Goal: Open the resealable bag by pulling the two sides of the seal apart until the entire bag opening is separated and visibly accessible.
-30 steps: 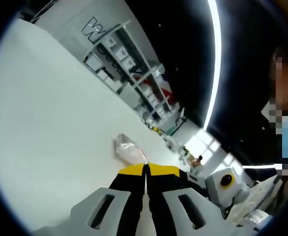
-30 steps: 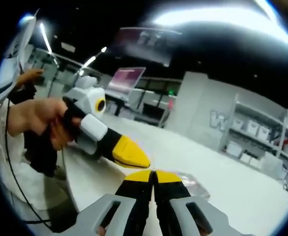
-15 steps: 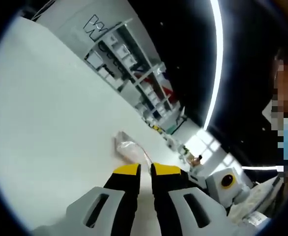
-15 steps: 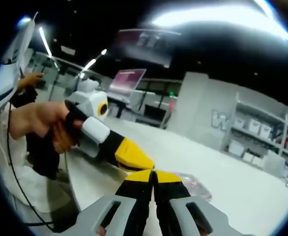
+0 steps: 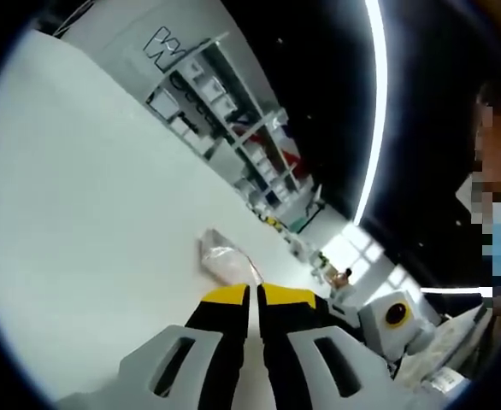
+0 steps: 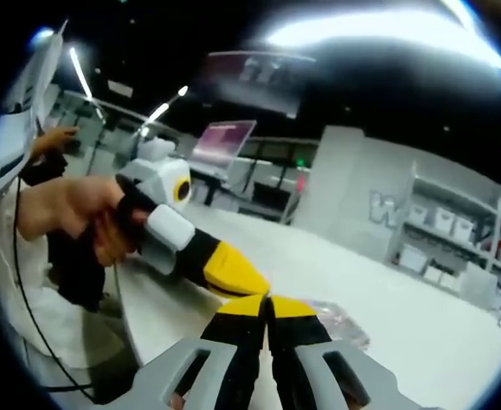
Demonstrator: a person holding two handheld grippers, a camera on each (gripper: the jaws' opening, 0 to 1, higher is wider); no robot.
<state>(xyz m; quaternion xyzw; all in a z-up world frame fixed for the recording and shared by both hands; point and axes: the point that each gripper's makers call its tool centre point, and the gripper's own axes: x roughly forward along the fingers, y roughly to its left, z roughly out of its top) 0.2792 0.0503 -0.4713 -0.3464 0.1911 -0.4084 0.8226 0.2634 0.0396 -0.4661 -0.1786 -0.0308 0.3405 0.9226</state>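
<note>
The bag [image 5: 225,259] lies crumpled on the smooth white desk [image 5: 88,222], just beyond the two claws; it looks like thin clear plastic, wrinkled and glossy, its seal apparently unopened. The left claw [image 5: 252,295] is nearly clenched on nothing, a thin slit between its yellow tips. The right claw [image 6: 267,305] is pressed closed, empty. Next, I judge, each needs to part and pinch one side of the seal.

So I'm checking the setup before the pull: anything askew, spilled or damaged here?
Nothing stands out. The resealable bag lies crumpled but intact on the white table, with no spill. The left gripper and right gripper sit just short of it.
</note>
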